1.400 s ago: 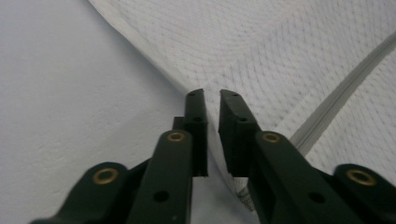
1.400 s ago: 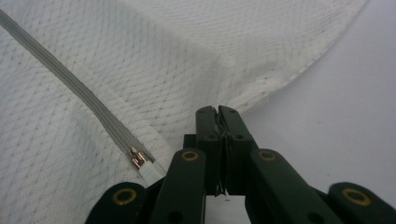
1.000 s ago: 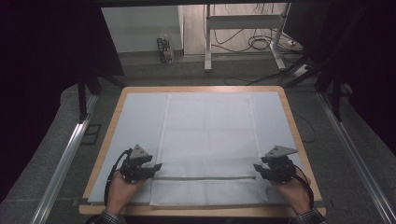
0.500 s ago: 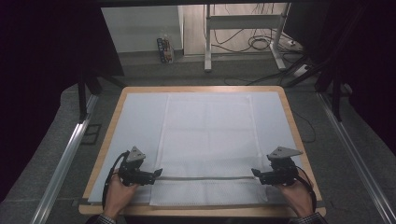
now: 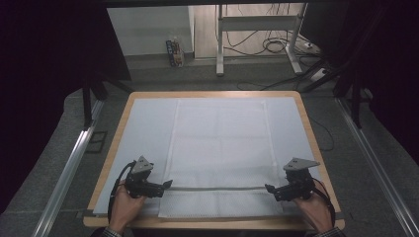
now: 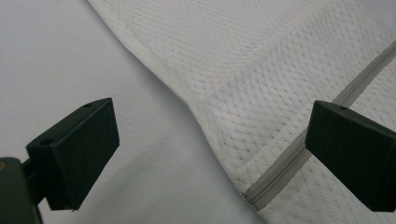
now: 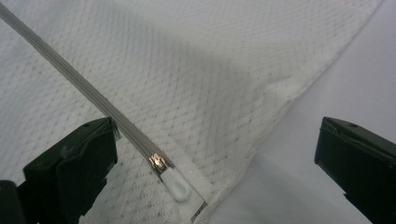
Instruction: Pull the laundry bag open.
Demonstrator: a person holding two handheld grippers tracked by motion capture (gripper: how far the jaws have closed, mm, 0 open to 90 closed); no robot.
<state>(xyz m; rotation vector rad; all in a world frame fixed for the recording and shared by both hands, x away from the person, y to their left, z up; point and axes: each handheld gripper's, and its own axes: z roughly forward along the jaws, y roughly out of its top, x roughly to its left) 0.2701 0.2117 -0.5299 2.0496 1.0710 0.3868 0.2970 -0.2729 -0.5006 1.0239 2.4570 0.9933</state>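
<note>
1. Both grippers have drifted slightly nearer the person's edge since the earlier frames; the left gripper (image 5: 167, 184) and right gripper (image 5: 269, 188) now flank the ends of the zipper line, tips facing inward.
2. Left gripper fingers (image 6: 74, 149) stand wide apart, holding nothing. Between them: the bag's edge and the zipper's end.
3. Right gripper fingers (image 7: 70, 170) likewise spread wide, empty. The zipper pull (image 7: 175, 184), a white tab on a metal slider, lies between them, close to the left-hand finger in the right gripper view.
4. Key relation, as I judge it: zipper (image 5: 217, 188) runs side to side across the surface (image 5: 306, 123); the right gripper is nearer the pull, the left nearer the closed end.
5. Mesh bag (image 5: 220, 143) lies flat on a pale sheet (image 5: 143, 128), white, fine honeycomb weave, faint fold creases, grey zipper tape near its front edge.
</note>
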